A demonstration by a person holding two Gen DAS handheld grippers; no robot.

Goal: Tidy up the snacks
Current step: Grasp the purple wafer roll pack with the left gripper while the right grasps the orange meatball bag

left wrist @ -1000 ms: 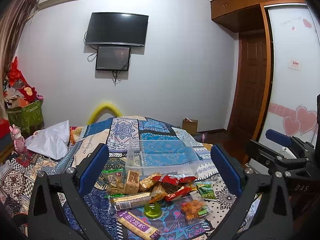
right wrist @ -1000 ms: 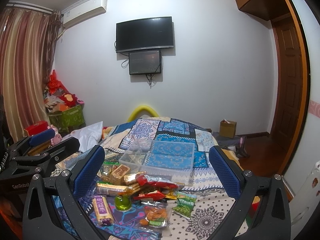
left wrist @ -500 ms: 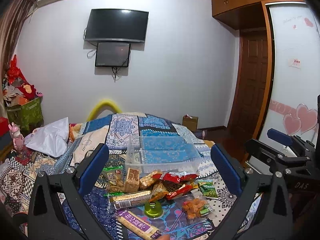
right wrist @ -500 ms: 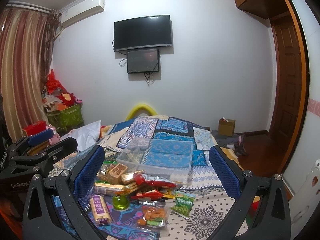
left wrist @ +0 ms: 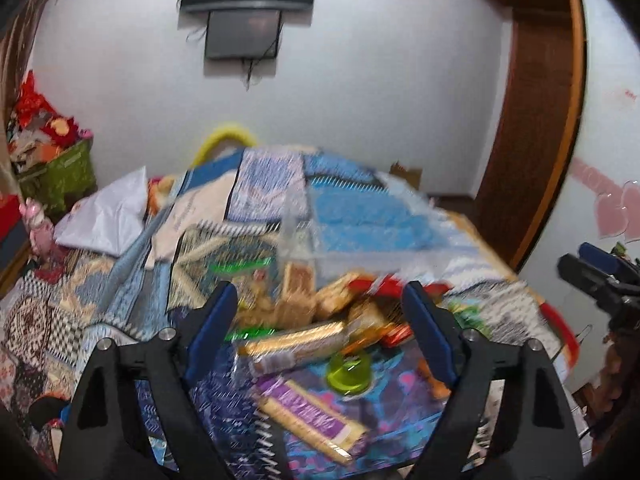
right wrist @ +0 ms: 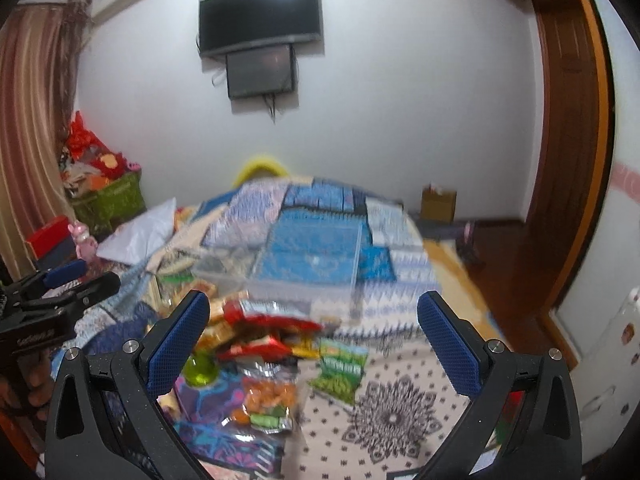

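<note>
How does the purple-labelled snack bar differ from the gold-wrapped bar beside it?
The purple-labelled bar lies nearer the left wrist camera, slanting down to the right; the gold-wrapped bar sits behind it, nearly crosswise and tilted the other way. One has a purple band on yellow, the other a shiny gold wrap. Both are long sealed packets, flat on the bedspread and ungrasped.

Both wrist views look forward and down over the bed (left wrist: 360,220), sharing the snack pile (right wrist: 260,332).

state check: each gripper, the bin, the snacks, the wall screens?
left gripper: open, holding nothing
right gripper: open, holding nothing
clear bin: upright, lidless, no snacks visible inside
snack pile: loose on the bedspread, outside the bin
green jelly cup: on the bedspread
wall TV: screen dark
</note>
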